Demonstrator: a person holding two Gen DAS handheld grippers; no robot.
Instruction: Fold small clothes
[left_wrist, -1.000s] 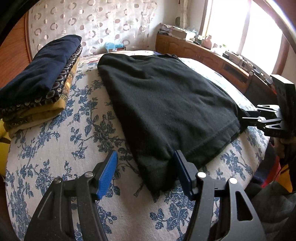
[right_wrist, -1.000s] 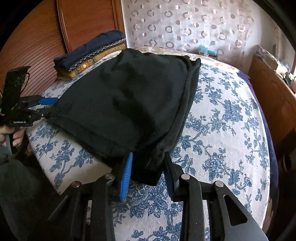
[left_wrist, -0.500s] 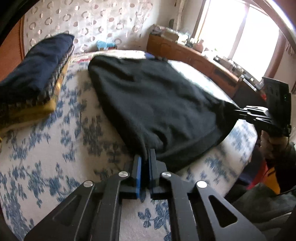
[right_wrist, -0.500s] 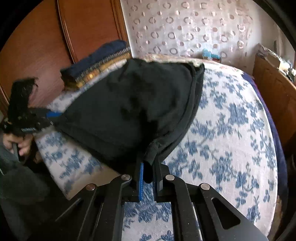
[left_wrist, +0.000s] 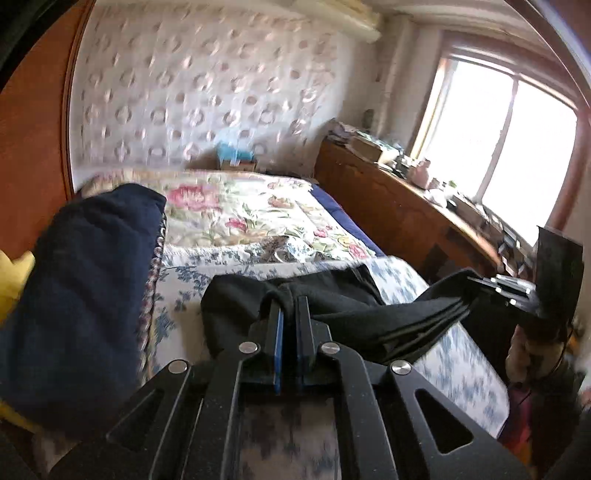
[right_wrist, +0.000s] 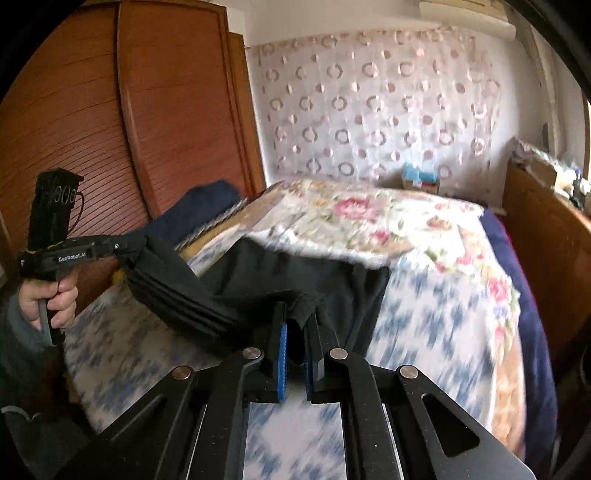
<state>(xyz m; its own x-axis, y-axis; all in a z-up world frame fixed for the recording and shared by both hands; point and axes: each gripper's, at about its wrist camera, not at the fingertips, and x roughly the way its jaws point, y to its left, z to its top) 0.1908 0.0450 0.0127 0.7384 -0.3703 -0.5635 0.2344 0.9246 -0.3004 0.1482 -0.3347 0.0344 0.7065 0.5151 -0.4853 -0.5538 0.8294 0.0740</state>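
Note:
A black garment (left_wrist: 388, 317) hangs lifted off the blue-flowered bed cover (left_wrist: 461, 369), stretched between both grippers. My left gripper (left_wrist: 289, 304) is shut on one corner of its hem; the cloth bunches over the blue pads. In the right wrist view my right gripper (right_wrist: 297, 314) is shut on the other hem corner of the black garment (right_wrist: 280, 273). Each view shows the other gripper too: the right one (left_wrist: 476, 286) at the far right, the left one (right_wrist: 127, 245) at the far left, held by a hand (right_wrist: 51, 295). The garment's far part still rests on the bed.
A stack of folded clothes (left_wrist: 81, 295), dark blue on top, lies at the left of the bed against a wooden wardrobe (right_wrist: 110, 147). A flowered quilt (left_wrist: 240, 218) covers the far end. A wooden sideboard (left_wrist: 399, 210) with clutter runs under the window at the right.
Both grippers closed on the near hem corners of the black garment, then rose and moved forward, lifting the near edge off the bed and carrying it toward the far end.

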